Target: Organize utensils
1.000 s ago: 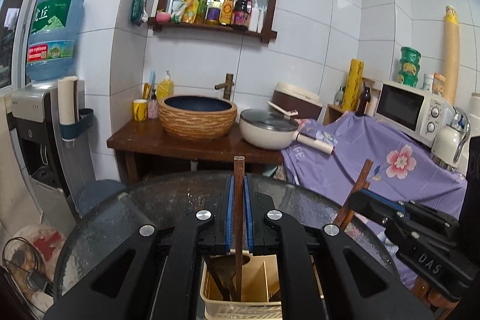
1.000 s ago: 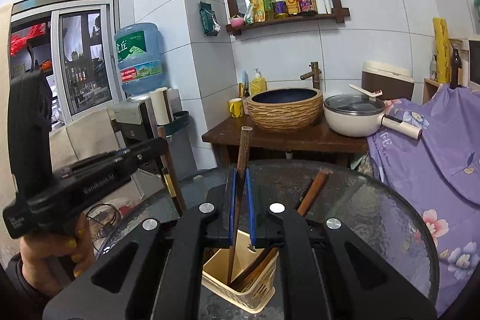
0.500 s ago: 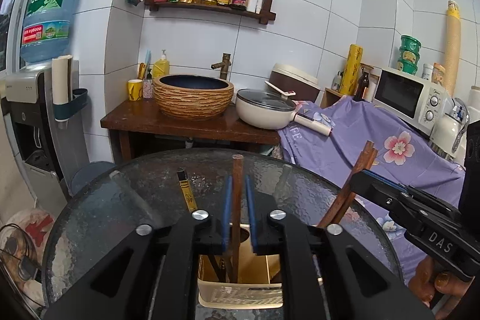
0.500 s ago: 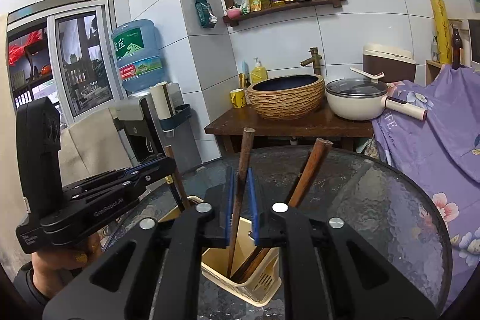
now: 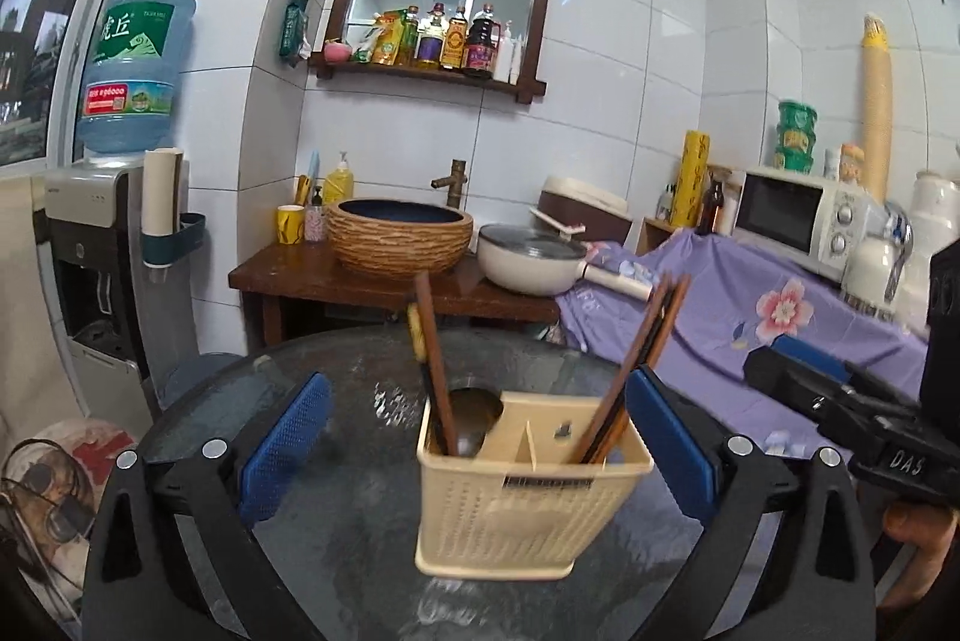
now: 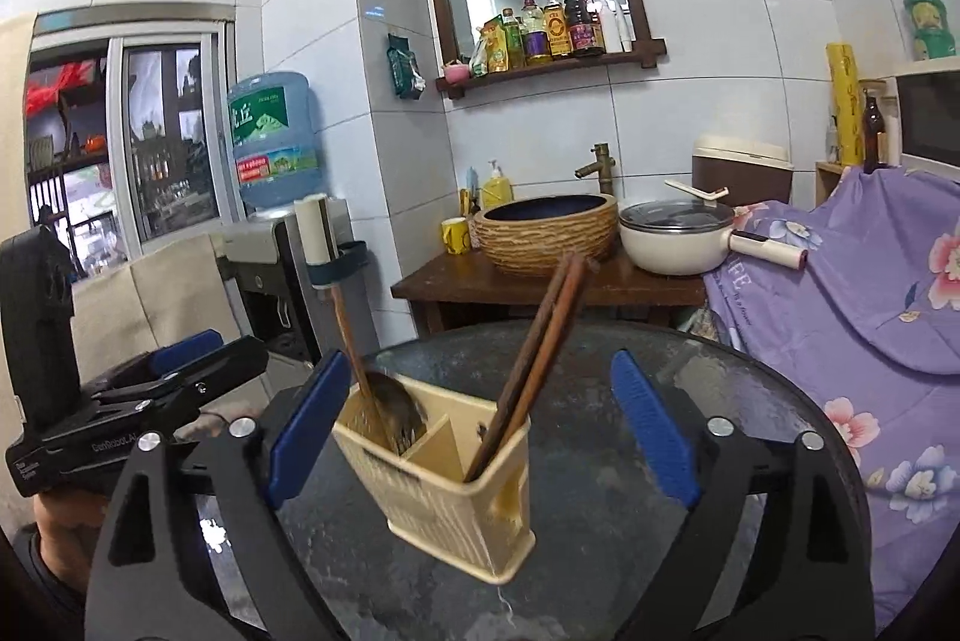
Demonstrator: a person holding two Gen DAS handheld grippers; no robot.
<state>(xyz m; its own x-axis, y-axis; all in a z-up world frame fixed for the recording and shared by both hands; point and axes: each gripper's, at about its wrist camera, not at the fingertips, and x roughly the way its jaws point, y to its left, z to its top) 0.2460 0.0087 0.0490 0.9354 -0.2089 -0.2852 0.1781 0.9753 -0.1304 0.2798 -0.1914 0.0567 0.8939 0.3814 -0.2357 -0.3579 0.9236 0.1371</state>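
Both grippers have let go of the sticks they pinched a second ago. The left gripper (image 5: 477, 437) and right gripper (image 6: 480, 425) are opening, pads touching nothing — the wooden utensils (image 6: 534, 359) lean in the cream holder (image 5: 528, 509) on the round glass table (image 5: 336, 539), white-tiled wall (image 5: 600, 113) behind.

Woven basin (image 5: 399, 240), white pot (image 5: 531, 260), microwave (image 5: 801, 222) behind.
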